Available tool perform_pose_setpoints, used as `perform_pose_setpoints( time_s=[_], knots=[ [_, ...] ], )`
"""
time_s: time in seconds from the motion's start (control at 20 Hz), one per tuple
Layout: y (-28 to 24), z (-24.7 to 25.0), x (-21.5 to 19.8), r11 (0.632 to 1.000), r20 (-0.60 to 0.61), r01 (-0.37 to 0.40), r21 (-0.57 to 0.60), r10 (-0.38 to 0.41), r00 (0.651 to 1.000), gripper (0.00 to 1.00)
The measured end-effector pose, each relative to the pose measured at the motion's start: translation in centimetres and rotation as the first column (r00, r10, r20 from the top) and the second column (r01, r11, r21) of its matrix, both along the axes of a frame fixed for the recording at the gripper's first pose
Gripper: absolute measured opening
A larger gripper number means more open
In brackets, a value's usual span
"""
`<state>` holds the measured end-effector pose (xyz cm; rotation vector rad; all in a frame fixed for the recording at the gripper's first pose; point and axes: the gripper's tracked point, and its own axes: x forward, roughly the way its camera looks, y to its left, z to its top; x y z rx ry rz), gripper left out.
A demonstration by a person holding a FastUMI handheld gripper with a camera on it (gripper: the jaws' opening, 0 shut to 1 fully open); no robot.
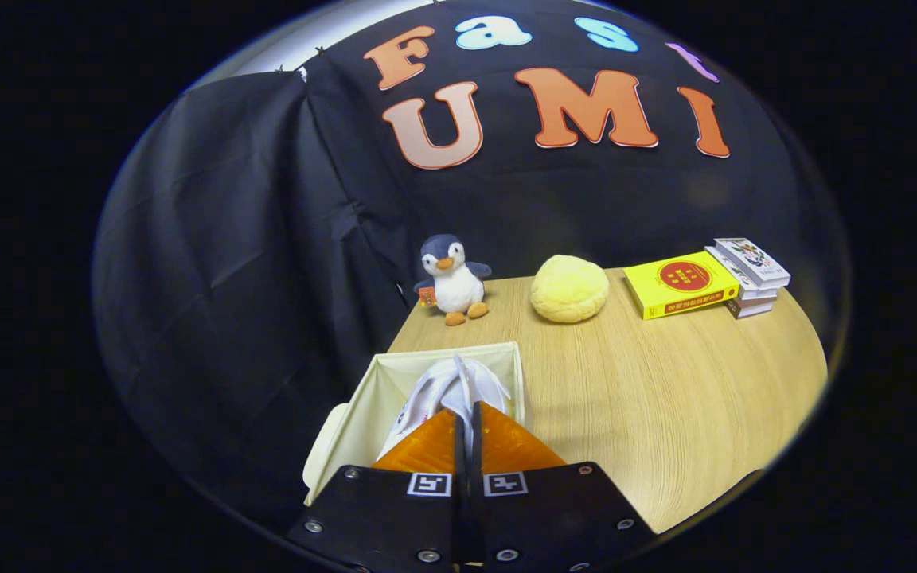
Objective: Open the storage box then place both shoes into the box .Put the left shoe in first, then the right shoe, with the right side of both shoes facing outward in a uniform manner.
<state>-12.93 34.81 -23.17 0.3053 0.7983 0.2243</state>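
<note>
Broad wooden worktop (665, 398) running away ahead, with a stack of books (705, 282), a round yellow cushion (569, 288) and a plush penguin (452, 278) ranged along its far edge. Nearer, at the worktop's left edge, open storage box (371, 390), pale inside, mouth up, lid (321, 454) hanging off its left side. Inside the box, just ahead of the fingers, white shoe (442, 390), long axis roughly in line with the fingers. Tongs (466, 414) nearly closed, pinching a thin upright edge of the shoe between the tips. Second shoe: cannot tell whether already underneath. Likely next: lower straight down, then release.
</note>
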Motion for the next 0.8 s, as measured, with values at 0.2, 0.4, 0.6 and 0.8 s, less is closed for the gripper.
perform_pose_setpoints(
  time_s=[0.2, 0.4, 0.6, 0.8],
  knots=[
    [1.3, -3.2, -1.5, 1.0, -0.12, -0.012, -0.018, 0.01, 0.993, 0.03],
    [1.4, -3.4, -2.5, 0.996, -0.143, -0.08, -0.029, 0.075, 0.987, 0.27],
    [0.0, 1.5, 0.7, 0.995, 0.01, -0.103, 0.005, 0.103, 0.995, 0.56],
    [-4.4, 6.5, 3.7, 0.996, 0.151, -0.091, -0.001, 0.09, 0.984, 0.7]
  ],
)
